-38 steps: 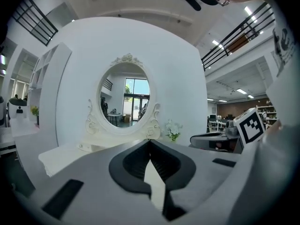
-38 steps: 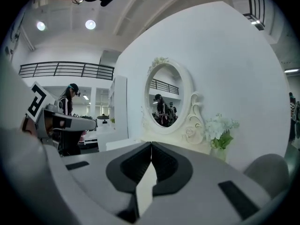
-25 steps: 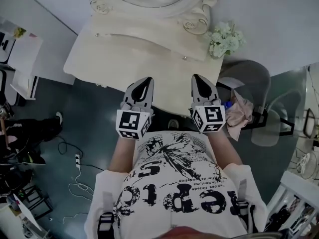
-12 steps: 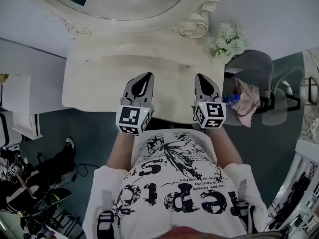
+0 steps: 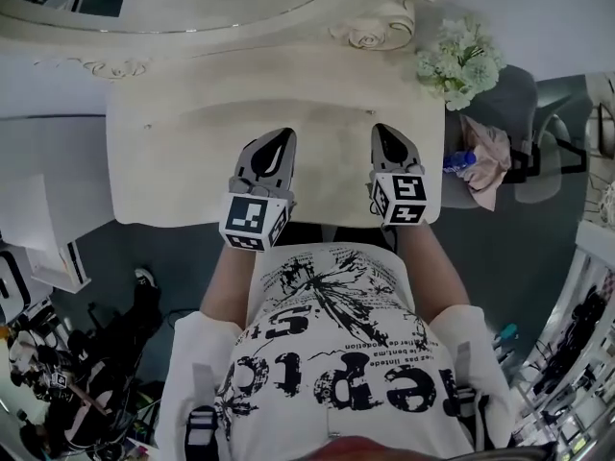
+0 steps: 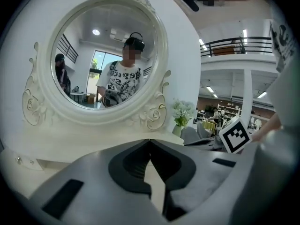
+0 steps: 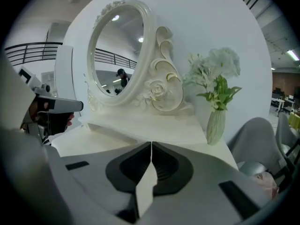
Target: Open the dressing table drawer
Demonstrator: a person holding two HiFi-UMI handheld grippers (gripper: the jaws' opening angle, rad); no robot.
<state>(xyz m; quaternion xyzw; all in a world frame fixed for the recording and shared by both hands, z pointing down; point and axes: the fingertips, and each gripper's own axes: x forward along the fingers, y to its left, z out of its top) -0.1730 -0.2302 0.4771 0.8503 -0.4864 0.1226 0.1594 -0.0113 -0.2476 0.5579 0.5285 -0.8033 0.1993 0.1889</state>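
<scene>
A cream dressing table point(image 5: 173, 152) with an oval mirror point(image 6: 105, 60) stands in front of me. Small knobs point(image 5: 147, 126) show on the low shelf at the back of its top; the front drawer itself is hidden below the table's near edge. My left gripper point(image 5: 284, 133) hovers over the middle of the tabletop, its jaws shut with nothing between them. My right gripper point(image 5: 379, 129) hangs beside it to the right, also shut and empty. In the left gripper view the tips point(image 6: 149, 140) meet; in the right gripper view they point(image 7: 151, 144) meet too.
A vase of white flowers point(image 5: 459, 60) stands on the table's right back corner, also seen as the vase point(image 7: 215, 123) in the right gripper view. A grey chair with pink cloth point(image 5: 490, 161) sits to the right. Cables and clutter point(image 5: 86, 392) lie on the floor at left.
Both grippers have come forward from the table's near edge to over the tabletop and dipped lower. The jaws stayed shut. The table now sits closer under me.
</scene>
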